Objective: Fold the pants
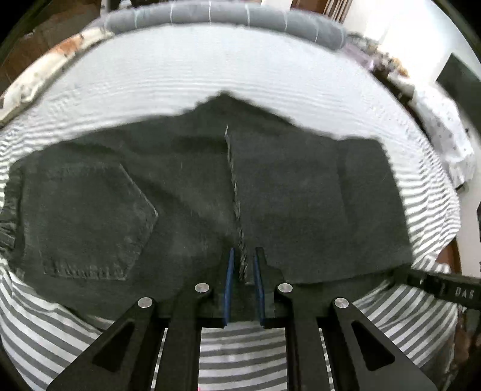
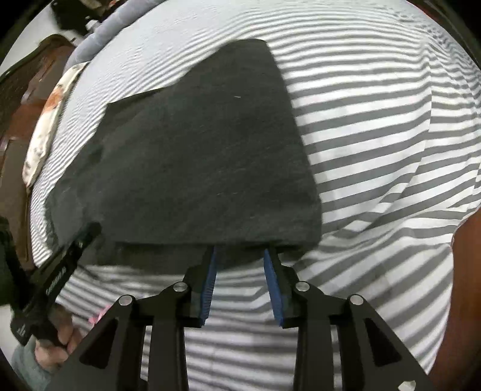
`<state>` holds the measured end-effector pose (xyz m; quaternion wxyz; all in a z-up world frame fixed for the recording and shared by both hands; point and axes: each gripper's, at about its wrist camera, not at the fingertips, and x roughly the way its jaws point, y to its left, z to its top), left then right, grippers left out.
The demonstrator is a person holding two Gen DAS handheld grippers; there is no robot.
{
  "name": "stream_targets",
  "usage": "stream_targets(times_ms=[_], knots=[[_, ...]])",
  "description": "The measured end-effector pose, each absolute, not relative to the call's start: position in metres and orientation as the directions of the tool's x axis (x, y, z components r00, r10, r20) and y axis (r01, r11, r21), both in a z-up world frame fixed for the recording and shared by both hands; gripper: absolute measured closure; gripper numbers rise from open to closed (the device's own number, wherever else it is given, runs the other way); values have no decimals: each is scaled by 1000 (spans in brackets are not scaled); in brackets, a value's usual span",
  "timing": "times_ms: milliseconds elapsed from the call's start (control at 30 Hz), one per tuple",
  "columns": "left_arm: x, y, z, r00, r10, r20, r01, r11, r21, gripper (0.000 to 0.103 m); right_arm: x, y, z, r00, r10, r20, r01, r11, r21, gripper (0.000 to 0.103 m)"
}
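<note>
The left gripper [image 1: 243,264] has its two blue pads [image 1: 229,285] a little way apart. The frayed seam [image 1: 237,192] of the pants runs down between them, but the pads do not squeeze it. The right gripper [image 2: 240,258] has its pads [image 2: 275,288] spread wider, with nothing between them. Its tips sit right at the near edge of the cloth.

The dark gray pants [image 1: 180,186] lie folded and flat on a bed sheet [image 2: 375,150] with gray and white stripes. In the left wrist view a back pocket [image 1: 90,216] shows on the left part of the pants. In the right wrist view the folded legs [image 2: 210,150] make one flat dark shape with a straight near edge.

A person's hand [image 2: 60,337] holds the black handle of the left gripper at the lower left of the right wrist view. A gray blanket [image 1: 228,15] lies rolled up along the far side of the bed. A flowery pillow [image 1: 51,66] sits near it.
</note>
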<state>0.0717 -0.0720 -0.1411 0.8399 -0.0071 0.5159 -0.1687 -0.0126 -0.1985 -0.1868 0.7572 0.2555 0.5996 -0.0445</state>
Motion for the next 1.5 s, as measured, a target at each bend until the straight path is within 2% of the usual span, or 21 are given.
stream_targets(times_ms=[133, 300, 467, 633, 800, 1067, 1167, 1400, 1500], knots=[[69, -78, -129, 472, -333, -816, 326, 926, -189, 86, -11, -191, -159, 323, 198, -926, 308, 903, 301, 72], [68, -98, -147, 411, -329, -851, 406, 901, -152, 86, 28, -201, -139, 429, 95, -899, 258, 940, 222, 72], [74, -99, -173, 315, -319, -894, 416, 893, -173, 86, 87, -219, -149, 448, 62, -892, 260, 945, 196, 72], [84, -88, -180, 281, -365, -888, 397, 886, -239, 86, 123, -239, -167, 419, 51, -906, 308, 931, 195, 73], [85, -85, -182, 284, -375, -882, 402, 882, -246, 86, 138, -235, -192, 362, 38, -932, 294, 944, 152, 73], [88, -53, -176, 276, -439, -855, 332, 879, -344, 86, 93, -215, -189, 338, 83, -938, 255, 951, 177, 73], [87, -39, -167, 321, -426, -846, 296, 894, -337, 85, 62, -203, -193, 319, 91, -943, 239, 955, 173, 72], [91, 16, -150, 406, -405, -819, 135, 913, -385, 84, 15, -192, -212, 291, 110, -950, 278, 941, 194, 71], [90, 45, -145, 433, -393, -811, 54, 909, -412, 82, 10, -190, -213, 303, 109, -947, 266, 944, 194, 65]])
